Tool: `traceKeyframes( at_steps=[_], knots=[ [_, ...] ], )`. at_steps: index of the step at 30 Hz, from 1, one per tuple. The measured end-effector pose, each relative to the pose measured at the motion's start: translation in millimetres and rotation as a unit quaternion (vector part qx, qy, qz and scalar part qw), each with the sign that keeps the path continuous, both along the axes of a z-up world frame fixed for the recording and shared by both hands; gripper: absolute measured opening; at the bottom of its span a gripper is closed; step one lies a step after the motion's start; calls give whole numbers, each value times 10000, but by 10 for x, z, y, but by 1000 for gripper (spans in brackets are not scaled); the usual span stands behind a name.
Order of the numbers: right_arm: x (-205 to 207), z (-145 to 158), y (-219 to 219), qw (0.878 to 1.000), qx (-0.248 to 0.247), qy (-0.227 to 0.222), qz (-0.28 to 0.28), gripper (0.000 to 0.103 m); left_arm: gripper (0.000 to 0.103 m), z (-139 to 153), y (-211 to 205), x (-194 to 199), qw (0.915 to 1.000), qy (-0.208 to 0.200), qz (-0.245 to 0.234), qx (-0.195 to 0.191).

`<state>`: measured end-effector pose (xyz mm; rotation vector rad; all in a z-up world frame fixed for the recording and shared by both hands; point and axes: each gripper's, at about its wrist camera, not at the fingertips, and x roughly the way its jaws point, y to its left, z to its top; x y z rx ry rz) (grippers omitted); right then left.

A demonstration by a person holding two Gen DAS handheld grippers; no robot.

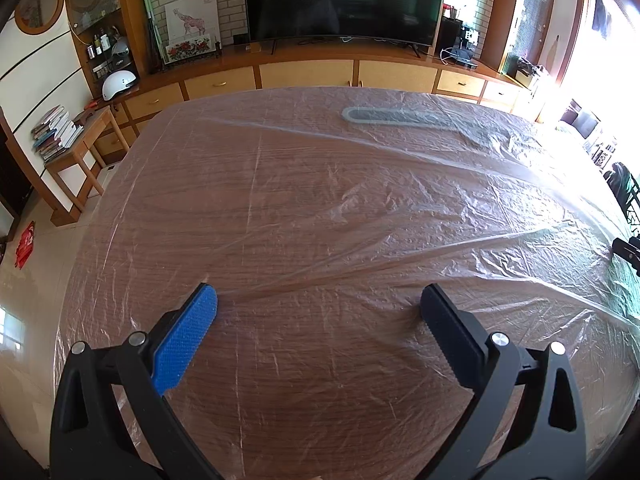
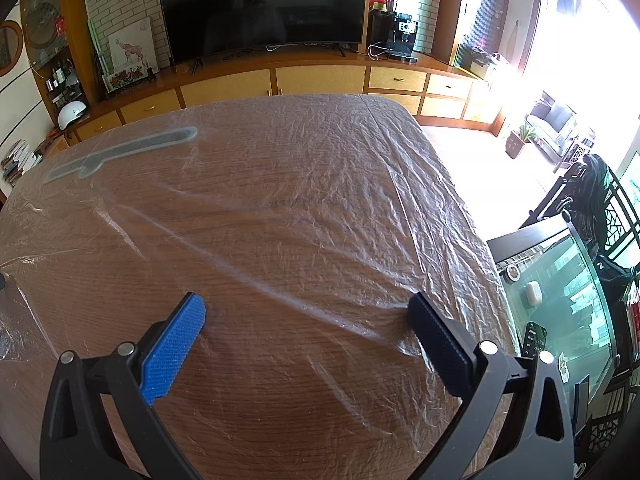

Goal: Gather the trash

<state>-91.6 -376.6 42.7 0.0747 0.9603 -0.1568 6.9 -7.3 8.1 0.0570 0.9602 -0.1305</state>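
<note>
A thin clear plastic sheet (image 1: 400, 208) lies crumpled over the whole wooden table top (image 1: 312, 380); it also shows in the right wrist view (image 2: 340, 200). My left gripper (image 1: 318, 300) is open and empty, its fingertips low over the sheet near the table's near edge. My right gripper (image 2: 306, 306) is open and empty too, low over the sheet near the table's right side. A grey flat strip (image 1: 400, 118) lies under the plastic at the far side; it also shows in the right wrist view (image 2: 124, 148).
A wooden TV cabinet (image 1: 304, 76) with a large TV (image 1: 344, 0) stands beyond the table. A small side table with books (image 1: 60, 136) stands at the left. A glass-topped stand (image 2: 560, 292) with small items stands right of the table.
</note>
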Motion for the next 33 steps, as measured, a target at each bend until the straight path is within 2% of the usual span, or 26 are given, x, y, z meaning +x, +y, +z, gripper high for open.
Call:
traceKeyframes(
  at_steps=[33],
  knots=[
    [4, 0, 2, 10000, -1, -1, 0, 99, 102, -1, 22, 16, 10000, 1, 8, 6]
  ],
)
